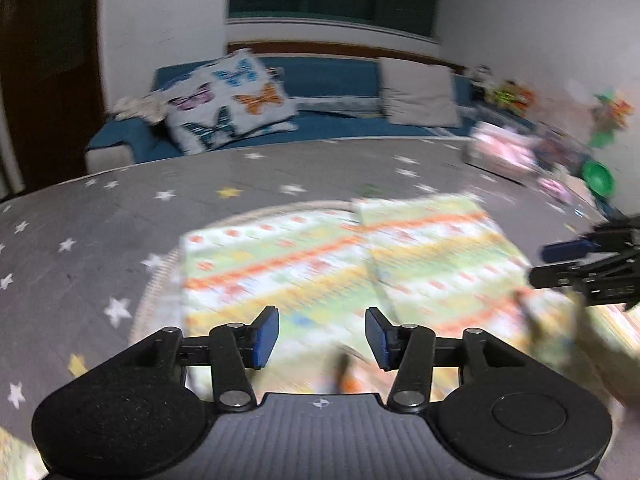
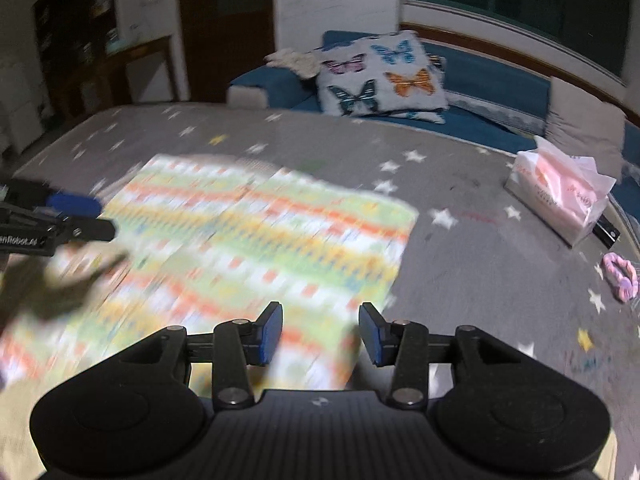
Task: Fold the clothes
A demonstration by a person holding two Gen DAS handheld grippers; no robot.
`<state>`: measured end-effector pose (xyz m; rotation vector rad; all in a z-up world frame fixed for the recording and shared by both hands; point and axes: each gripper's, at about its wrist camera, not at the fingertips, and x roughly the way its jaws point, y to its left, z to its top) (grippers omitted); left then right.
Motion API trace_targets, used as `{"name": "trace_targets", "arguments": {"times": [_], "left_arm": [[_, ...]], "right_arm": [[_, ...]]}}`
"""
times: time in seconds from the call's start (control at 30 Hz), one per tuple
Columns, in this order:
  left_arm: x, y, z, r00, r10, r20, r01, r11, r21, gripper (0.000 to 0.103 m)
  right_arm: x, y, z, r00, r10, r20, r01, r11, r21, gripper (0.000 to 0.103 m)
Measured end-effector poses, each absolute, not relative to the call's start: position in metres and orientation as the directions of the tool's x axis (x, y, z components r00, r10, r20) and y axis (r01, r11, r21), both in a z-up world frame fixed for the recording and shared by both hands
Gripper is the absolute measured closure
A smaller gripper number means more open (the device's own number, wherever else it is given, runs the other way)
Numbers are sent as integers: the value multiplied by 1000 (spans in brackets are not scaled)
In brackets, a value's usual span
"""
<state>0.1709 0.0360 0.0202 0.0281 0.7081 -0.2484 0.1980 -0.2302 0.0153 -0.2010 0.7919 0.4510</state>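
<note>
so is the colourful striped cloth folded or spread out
Mostly spread flat: the colourful striped cloth lies open on the grey star-patterned mat, a crease down its middle. Blur hides its near edge.

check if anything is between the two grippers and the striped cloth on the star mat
Nothing visible is. The left hand-held gripper and the right hand-held gripper are both open right above the striped cloth. The tissue pack and pink hair tie lie off to the right on the mat.

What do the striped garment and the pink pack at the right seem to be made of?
The striped garment looks like soft matte printed fabric: it lies limp, though motion blur hides the weave. The pink pack looks like glossy thin plastic film with tissue poking out, judging by its crinkled sheen.
</note>
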Motion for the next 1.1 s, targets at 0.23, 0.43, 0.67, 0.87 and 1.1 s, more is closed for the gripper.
{"name": "trace_targets", "arguments": {"times": [0.23, 0.43, 0.67, 0.87, 1.1], "left_arm": [[119, -14, 12, 706, -302, -640, 371, 928, -30, 51], [101, -30, 0, 677, -325, -660, 405, 914, -35, 51], [93, -38, -1, 679, -319, -661, 420, 907, -6, 51], [94, -57, 8, 680, -351, -644, 448, 894, -15, 51], [92, -82, 3, 660, -376, -650, 483, 876, -16, 51]], "right_arm": [[130, -221, 7, 570, 347, -745, -569, 820, -54, 58], [100, -225, 5, 557, 358, -749, -590, 805, -53, 57], [84, -251, 1, 558, 368, -744, -542, 841, 9, 57], [74, -296, 8, 638, 296, -711, -404, 915, 18, 57], [79, -365, 10, 729, 121, -674, -162, 987, 2, 57]]}}
